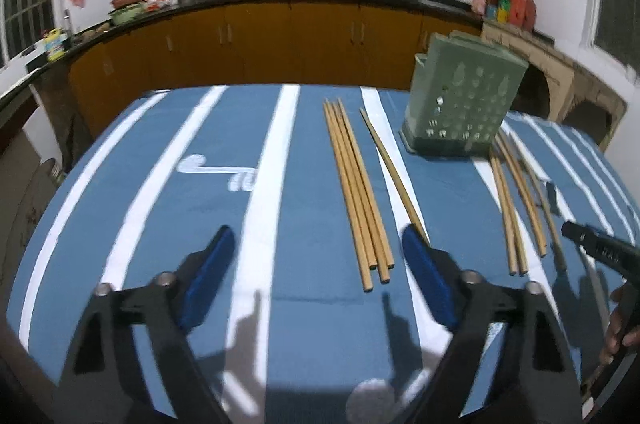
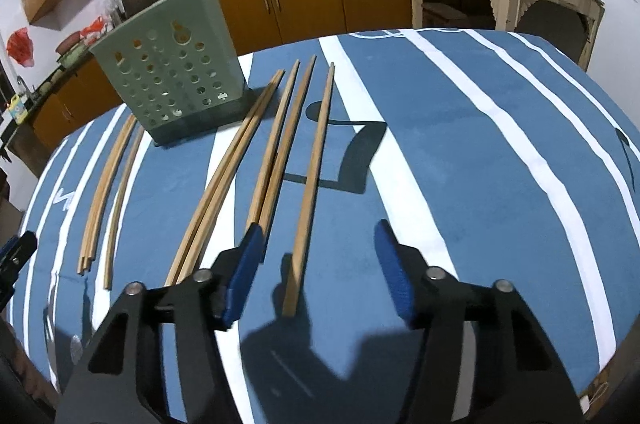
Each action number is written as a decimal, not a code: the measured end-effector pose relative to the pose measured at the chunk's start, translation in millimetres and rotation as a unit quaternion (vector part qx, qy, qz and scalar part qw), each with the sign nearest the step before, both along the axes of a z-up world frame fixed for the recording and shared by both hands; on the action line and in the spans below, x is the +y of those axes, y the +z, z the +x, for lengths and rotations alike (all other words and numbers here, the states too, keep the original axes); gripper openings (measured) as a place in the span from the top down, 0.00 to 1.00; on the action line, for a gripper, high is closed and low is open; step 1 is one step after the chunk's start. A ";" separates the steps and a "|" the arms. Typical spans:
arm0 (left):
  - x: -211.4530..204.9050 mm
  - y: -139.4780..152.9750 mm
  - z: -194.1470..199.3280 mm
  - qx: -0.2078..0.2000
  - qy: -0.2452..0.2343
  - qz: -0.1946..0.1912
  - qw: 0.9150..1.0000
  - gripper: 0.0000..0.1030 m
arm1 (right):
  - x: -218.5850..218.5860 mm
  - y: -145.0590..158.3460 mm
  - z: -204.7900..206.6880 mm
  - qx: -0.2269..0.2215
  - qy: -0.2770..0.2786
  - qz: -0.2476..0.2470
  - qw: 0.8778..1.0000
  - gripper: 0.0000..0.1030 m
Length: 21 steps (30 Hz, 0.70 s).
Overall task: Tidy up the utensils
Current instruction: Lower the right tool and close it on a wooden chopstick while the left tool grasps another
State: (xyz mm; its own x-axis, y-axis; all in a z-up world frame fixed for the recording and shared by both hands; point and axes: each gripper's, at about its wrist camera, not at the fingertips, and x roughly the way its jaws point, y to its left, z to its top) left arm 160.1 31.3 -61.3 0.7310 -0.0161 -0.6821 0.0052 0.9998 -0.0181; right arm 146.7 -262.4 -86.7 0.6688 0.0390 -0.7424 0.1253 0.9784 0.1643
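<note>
Our left gripper (image 1: 318, 252) hangs with jaws apart and empty, a bundle of chopsticks (image 1: 358, 192) lying on the cloth (image 1: 160, 144) just ahead between its pads, the green holder (image 1: 460, 104) standing beyond to the right. Our right gripper (image 2: 318, 244) also gapes unloaded over a single chopstick (image 2: 310, 184); closing crooked could, we judge, roll it into its neighbours.
</note>
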 end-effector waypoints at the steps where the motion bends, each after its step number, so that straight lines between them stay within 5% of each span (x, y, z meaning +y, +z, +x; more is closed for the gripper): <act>1: -1.8 -4.3 8.7 0.013 -0.007 -0.002 1.000 0.30 | 2.0 0.0 1.9 0.004 0.001 -0.004 1.000 0.49; 6: -6.2 -25.2 44.6 0.062 -0.012 -0.010 0.998 0.50 | -2.6 -8.3 17.2 0.030 -0.005 -0.003 1.000 0.63; 15: -8.6 -40.6 63.8 0.089 -0.016 0.005 0.996 0.55 | -6.7 -7.7 17.1 0.028 -0.006 0.012 1.000 0.64; 21: 0.0 -44.8 73.5 0.096 0.009 0.019 0.995 0.63 | 3.9 -8.3 27.4 0.029 0.007 -0.032 0.999 0.69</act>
State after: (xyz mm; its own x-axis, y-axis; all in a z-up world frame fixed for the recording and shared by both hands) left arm 233.6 31.3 -106.1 0.5874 0.0251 -0.8089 -0.0128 0.9997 0.0217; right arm 174.1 -258.6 -95.0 0.6250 -0.0017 -0.7807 0.1198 0.9884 0.0938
